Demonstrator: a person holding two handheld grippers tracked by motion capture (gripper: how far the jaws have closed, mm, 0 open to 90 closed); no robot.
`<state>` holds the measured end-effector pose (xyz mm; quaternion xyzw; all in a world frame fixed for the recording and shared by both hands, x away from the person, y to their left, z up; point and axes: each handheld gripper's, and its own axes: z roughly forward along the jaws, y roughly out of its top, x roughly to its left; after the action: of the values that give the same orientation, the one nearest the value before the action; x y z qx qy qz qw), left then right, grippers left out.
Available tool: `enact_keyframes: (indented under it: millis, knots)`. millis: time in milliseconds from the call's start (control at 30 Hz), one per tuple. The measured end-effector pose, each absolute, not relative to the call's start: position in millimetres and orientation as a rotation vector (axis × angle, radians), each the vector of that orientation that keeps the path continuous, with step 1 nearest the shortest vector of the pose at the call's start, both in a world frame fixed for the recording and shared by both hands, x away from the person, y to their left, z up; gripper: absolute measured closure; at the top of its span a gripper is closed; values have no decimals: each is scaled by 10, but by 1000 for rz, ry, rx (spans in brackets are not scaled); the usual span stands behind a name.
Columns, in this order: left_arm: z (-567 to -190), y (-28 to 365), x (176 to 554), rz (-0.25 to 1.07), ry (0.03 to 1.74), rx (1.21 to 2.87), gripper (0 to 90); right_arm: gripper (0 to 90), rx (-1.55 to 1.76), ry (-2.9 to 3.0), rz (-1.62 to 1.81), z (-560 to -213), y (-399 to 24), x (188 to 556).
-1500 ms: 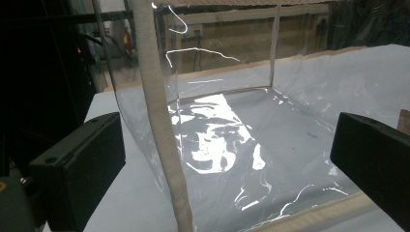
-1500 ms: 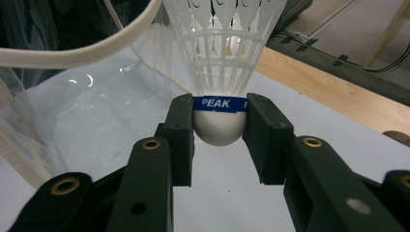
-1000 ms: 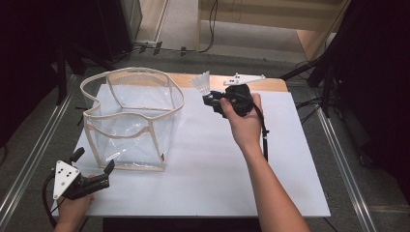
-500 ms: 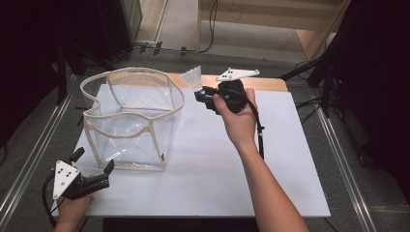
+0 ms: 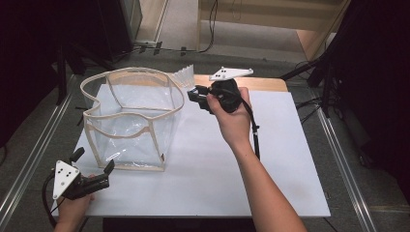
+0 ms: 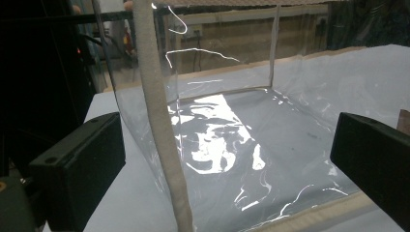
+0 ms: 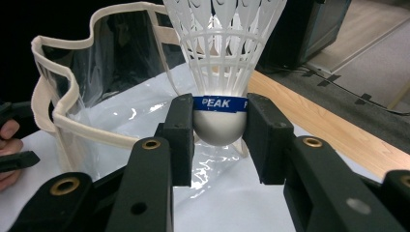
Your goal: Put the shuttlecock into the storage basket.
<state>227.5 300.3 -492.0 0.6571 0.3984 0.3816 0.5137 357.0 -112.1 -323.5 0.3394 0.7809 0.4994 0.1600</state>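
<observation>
A white plastic shuttlecock (image 7: 223, 58) with a blue "PEAK" band stands skirt up between the pads of my right gripper (image 7: 220, 128), which is shut on its rounded cork base. From above, the shuttlecock (image 5: 184, 76) hangs just beside the right rim of a clear plastic bag (image 5: 126, 137) with beige trim, and the right gripper (image 5: 192, 94) points left at that rim. My left gripper (image 5: 94, 161) rests open near the table's front left corner. Its jaws (image 6: 222, 164) stand wide apart before the bag's near corner seam (image 6: 159, 125), not touching it.
The bag (image 7: 72, 92) stands open-topped on a white board (image 5: 270, 159) that covers the table. A wooden strip (image 5: 270, 83) runs along the far edge. Metal rails and cables lie on the floor on both sides, and dark equipment stands at the left and right.
My right hand has carried the shuttlecock left and a little up, closer to the bag's right rim. The left gripper has stayed put.
</observation>
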Motion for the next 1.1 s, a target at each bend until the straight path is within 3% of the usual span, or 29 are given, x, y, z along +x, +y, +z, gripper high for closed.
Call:
enact_keyframes:
  millis: [1100]
  knots:
    - [-4919,3005,2274,918,956,1581,0,623,908,2309,1500,-3287,-758,3566]
